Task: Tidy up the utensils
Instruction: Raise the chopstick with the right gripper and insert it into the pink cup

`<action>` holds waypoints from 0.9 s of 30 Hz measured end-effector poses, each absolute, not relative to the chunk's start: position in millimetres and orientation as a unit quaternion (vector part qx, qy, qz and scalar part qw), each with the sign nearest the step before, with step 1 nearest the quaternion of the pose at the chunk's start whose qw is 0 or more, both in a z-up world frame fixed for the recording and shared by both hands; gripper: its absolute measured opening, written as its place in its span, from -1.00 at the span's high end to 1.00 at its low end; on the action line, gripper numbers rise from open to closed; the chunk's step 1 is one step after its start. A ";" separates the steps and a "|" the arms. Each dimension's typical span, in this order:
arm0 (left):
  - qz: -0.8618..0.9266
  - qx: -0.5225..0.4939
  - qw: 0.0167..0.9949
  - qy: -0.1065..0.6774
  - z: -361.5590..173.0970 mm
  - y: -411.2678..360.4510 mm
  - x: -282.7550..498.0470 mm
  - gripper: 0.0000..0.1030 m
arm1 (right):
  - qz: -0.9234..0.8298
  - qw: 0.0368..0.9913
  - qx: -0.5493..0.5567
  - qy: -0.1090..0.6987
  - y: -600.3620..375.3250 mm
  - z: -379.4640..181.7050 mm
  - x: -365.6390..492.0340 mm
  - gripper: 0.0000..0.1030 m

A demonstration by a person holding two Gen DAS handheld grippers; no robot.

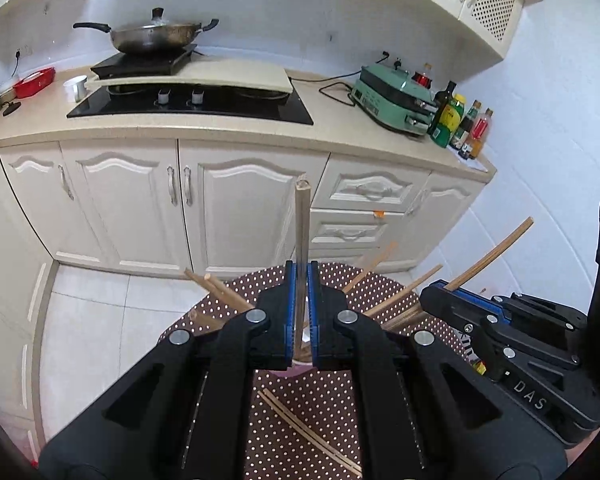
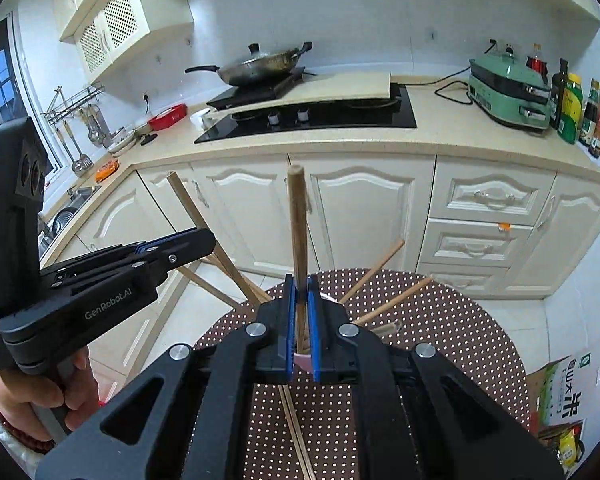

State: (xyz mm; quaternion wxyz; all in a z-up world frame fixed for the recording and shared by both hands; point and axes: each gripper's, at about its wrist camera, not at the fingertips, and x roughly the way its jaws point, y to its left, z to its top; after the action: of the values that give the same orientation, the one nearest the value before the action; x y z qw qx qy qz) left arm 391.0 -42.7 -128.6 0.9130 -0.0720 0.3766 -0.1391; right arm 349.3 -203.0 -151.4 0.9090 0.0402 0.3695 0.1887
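Left wrist view: the left gripper (image 1: 301,300) pinches a pale, square-section chopstick (image 1: 301,224) upright between its blue fingers, above a pink cup (image 1: 296,366) near the worktop's (image 1: 320,408) far edge. Right gripper (image 2: 300,320) likewise clamps a rounder brown chopstick (image 2: 298,220) upright over that cup. Two thin sticks (image 1: 308,428) lie flat nearby, on the polka-dot cloth.
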 end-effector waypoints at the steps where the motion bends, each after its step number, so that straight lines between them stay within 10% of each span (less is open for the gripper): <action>1: -0.138 -0.071 0.912 0.379 -131.1 -42.4 390.3 0.89 | 0.189 0.908 0.041 0.372 -202.7 -152.8 349.6 0.91; 27: -0.135 -0.060 0.880 0.452 -173.7 -44.1 383.3 0.87 | 0.176 0.874 0.059 0.448 -197.4 -208.6 348.9 0.84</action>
State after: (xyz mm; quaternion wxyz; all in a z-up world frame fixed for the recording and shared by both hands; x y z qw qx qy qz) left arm 383.3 -44.1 -173.7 0.8795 -0.0603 0.4524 -0.1348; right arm 348.9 -197.4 -208.6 0.8743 0.0588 0.4485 0.1761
